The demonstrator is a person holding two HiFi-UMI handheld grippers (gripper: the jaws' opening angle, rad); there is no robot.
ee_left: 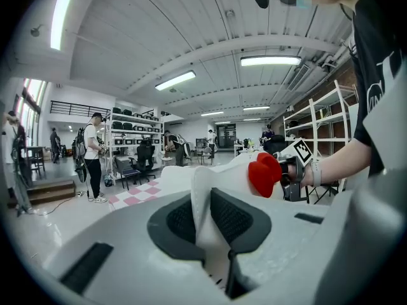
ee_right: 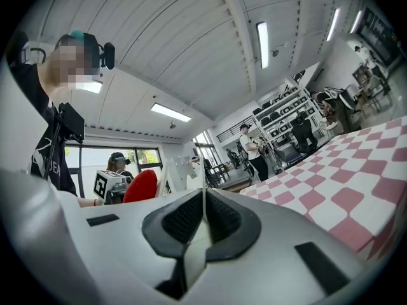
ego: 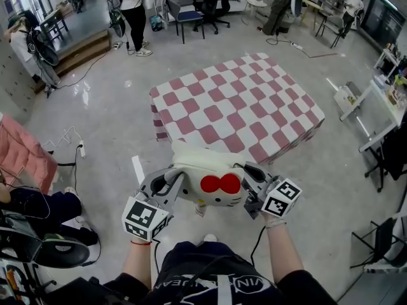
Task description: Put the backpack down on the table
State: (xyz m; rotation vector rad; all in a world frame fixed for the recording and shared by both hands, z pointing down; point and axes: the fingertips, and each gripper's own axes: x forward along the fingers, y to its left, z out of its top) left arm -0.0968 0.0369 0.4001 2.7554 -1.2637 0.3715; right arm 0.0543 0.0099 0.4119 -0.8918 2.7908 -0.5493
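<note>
Head view: the white backpack with a red bow is carried in the air, just at the near edge of the pink-checked surface and not yet set on it. The left hand-held gripper is clamped on a fold of the white fabric. The right hand-held gripper is closed on a thin white edge at the other side. With one hold at each side, the backpack is probably kept level for lowering.
</note>
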